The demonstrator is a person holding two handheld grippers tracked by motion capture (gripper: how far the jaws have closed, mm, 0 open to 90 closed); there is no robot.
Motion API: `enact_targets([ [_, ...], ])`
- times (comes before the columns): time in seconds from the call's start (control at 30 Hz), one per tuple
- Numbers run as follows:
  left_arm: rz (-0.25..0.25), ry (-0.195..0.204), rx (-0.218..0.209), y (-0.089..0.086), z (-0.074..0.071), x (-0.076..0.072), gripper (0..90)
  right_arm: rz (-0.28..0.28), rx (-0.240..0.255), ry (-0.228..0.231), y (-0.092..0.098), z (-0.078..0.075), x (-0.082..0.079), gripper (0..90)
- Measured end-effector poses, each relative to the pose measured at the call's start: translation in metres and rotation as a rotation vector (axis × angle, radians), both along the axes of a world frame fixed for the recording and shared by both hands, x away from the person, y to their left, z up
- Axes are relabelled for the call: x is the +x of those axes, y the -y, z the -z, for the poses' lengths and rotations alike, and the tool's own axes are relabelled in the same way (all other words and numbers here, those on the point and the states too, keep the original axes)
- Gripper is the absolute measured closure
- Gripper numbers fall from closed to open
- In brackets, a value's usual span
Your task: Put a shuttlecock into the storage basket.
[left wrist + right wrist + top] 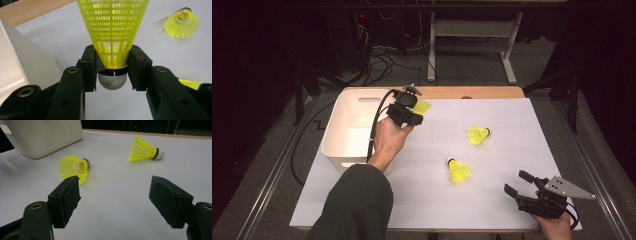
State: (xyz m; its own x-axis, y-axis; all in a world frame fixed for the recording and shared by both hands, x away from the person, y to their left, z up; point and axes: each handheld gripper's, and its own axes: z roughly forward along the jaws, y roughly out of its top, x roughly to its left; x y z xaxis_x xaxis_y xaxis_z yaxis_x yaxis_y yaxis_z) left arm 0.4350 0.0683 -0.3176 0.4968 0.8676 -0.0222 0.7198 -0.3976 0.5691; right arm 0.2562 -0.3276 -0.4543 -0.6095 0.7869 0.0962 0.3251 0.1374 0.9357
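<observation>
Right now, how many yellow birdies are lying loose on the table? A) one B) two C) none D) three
B: two birdies lie on the table, and a third is pinched in the left gripper, up off the table.

Three yellow shuttlecocks: one (113, 37) clamped at its cork, skirt outward, beside the white bin (343, 130); two (478, 134) (458, 170) lie sideways on the white table (492, 200), apart.

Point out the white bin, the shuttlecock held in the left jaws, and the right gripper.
white bin (343, 107): high view, on its left inner wall.
held shuttlecock (113, 27): left gripper view, on its yellow skirt.
right gripper (519, 182): high view, midway between its open jaws.
</observation>
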Motion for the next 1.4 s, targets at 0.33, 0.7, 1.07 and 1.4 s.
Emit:
enact_targets([
  [0.33, -0.013, 0.006, -0.004, -0.009, -0.004, -0.001, 62.9, 0.000, 0.000, 0.000, 0.000, 0.000, 0.000, 25.4],
  [0.7, -0.023, 0.001, -0.007, -0.020, -0.008, -0.001, 63.6, 0.004, 0.004, 0.002, 0.000, 0.000, 0.000, 25.4],
  [1.07, -0.031, 0.000, -0.011, -0.030, -0.010, -0.001, 63.9, 0.003, -0.001, 0.002, 0.000, 0.000, 0.000, 25.4],
  [1.4, -0.047, 0.002, -0.018, -0.040, -0.012, -0.003, 64.1, 0.004, -0.002, 0.002, 0.000, 0.000, 0.000, 25.4],
])
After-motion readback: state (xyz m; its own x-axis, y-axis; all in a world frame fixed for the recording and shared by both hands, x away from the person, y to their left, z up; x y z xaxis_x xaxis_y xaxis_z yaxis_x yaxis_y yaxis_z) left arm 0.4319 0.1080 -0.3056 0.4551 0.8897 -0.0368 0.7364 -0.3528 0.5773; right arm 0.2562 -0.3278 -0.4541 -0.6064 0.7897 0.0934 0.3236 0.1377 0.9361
